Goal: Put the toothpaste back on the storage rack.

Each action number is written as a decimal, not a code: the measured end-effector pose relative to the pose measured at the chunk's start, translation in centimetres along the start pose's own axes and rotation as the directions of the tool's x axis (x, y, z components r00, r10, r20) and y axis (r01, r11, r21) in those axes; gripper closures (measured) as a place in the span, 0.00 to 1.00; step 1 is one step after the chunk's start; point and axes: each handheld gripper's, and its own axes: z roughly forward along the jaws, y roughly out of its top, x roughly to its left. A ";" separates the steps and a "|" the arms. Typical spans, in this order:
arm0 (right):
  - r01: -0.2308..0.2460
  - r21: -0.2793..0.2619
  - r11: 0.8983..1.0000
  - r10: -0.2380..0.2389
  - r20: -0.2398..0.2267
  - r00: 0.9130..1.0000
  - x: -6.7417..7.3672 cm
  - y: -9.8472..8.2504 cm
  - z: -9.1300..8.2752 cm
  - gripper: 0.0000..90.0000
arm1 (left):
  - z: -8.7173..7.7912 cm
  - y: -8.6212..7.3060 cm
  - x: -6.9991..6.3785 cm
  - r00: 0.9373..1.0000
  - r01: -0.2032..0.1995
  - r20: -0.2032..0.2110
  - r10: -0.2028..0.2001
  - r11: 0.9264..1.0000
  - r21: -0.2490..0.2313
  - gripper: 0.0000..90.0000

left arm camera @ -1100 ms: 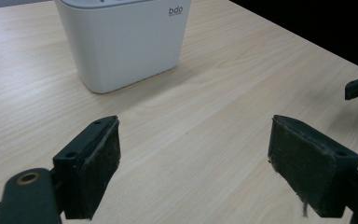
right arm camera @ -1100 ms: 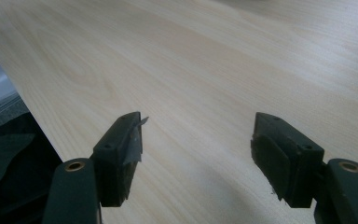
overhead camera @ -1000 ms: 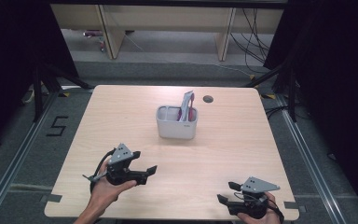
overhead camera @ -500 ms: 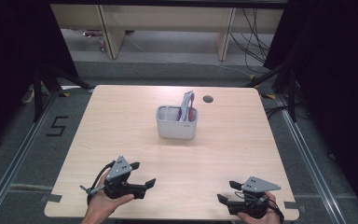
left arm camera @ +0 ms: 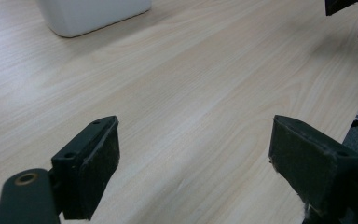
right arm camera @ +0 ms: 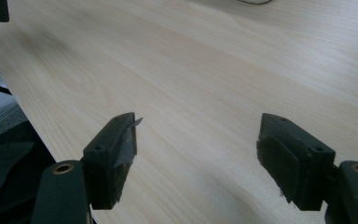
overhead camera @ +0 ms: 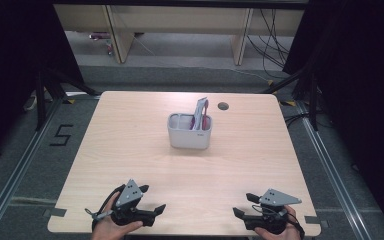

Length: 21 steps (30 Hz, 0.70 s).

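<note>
My left gripper (overhead camera: 152, 198) rests low at the table's near left edge, a hand around it. Its jaws stand wide apart over bare wood in the left gripper view (left arm camera: 193, 140). At the near right edge sits my right gripper (overhead camera: 244, 205), open. Its jaws have just been opening and nothing lies between them (right arm camera: 198, 135). A white two-compartment bin (overhead camera: 190, 137) stands mid-table, far from both grippers. A pink and white packet (overhead camera: 200, 112) stands upright in its right compartment. The bin's base (left arm camera: 93, 14) shows in the left gripper view.
The light wooden table (overhead camera: 130, 135) has a round cable hole (overhead camera: 223, 106) behind the bin. Dark floor, rails and shelving surround it. A floor mark "5" (overhead camera: 61, 135) lies at the left.
My left gripper has moved back toward the near edge and sunk closer to the tabletop. The right gripper has stayed where it was.
</note>
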 end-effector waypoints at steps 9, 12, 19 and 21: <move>0.006 -0.001 1.000 -0.006 -0.010 1.000 0.0 0.0 -0.1 0.32 | -0.4 -1.2 -0.6 1.000 -0.025 -0.011 0.025 0.999 0.020 0.17; 0.007 0.000 1.000 -0.007 -0.012 1.000 0.0 0.0 -0.1 0.32 | -0.4 -1.5 -0.9 1.000 -0.023 -0.008 0.023 1.000 0.015 0.17; 0.015 0.006 1.000 -0.015 -0.010 1.000 0.1 0.0 -0.1 0.32 | -0.6 -2.5 -1.4 0.997 -0.082 -0.006 0.082 0.994 0.070 0.17; 0.003 0.004 1.000 -0.003 -0.014 1.000 0.2 0.0 0.0 0.32 | -0.3 -2.9 -1.8 0.997 -0.069 -0.021 0.070 0.996 0.049 0.17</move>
